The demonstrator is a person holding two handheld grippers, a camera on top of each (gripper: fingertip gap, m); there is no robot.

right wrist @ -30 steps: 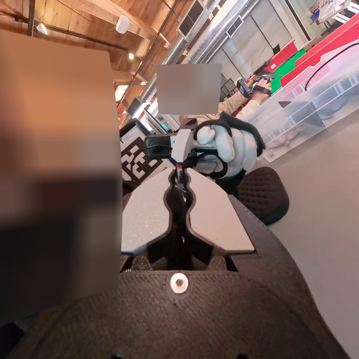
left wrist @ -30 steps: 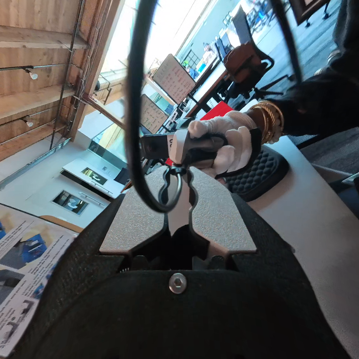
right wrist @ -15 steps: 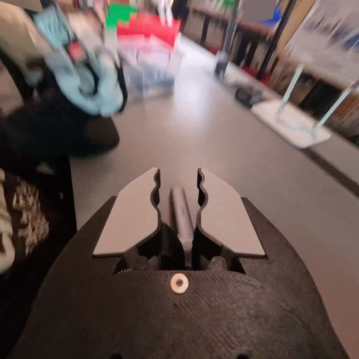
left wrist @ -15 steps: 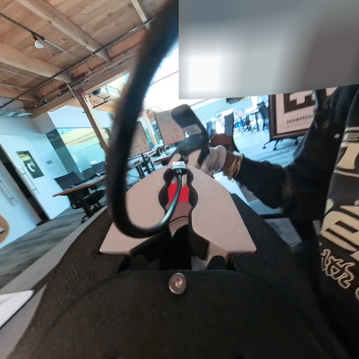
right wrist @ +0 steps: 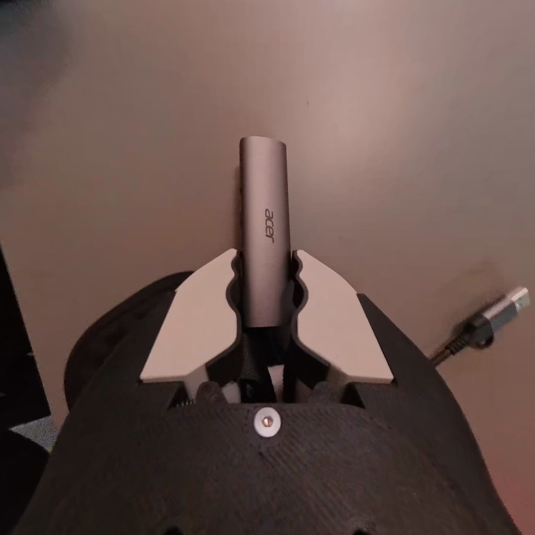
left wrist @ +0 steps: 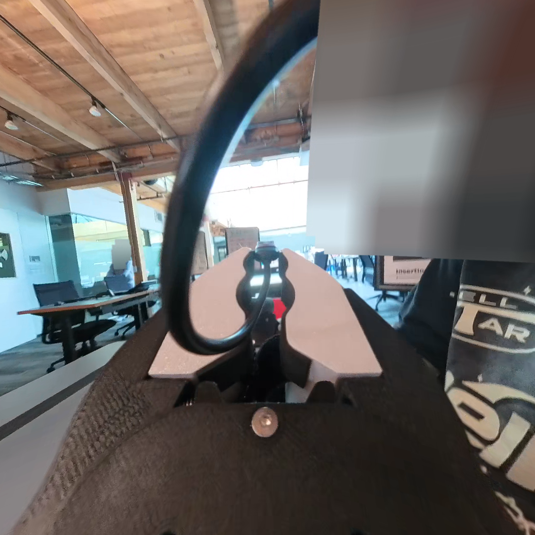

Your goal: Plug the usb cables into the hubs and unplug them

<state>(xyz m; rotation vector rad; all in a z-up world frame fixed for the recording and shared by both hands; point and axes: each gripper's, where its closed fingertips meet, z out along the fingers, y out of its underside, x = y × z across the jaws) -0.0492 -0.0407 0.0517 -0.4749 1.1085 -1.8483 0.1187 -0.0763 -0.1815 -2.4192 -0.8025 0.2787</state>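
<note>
Left claw (left wrist: 266, 256) clamps the springy cable (left wrist: 185, 220) by its plug; right claw (right wrist: 265, 254) grips the slick, rigid hub (right wrist: 265, 220) mid-body.

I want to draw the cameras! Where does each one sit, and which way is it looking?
Left wrist view: sits on the left gripper, looking level across an office at desks and a wooden ceiling; its fingers pinch a black cable's plug, and the person's dark sleeve shows.
Right wrist view: sits on the right gripper, looking down at the table; its fingers hold a grey hub, and a loose USB plug lies to the right.
Shared: nothing in the scene; each shows only its own gripper's pale fingers and black body.
</note>
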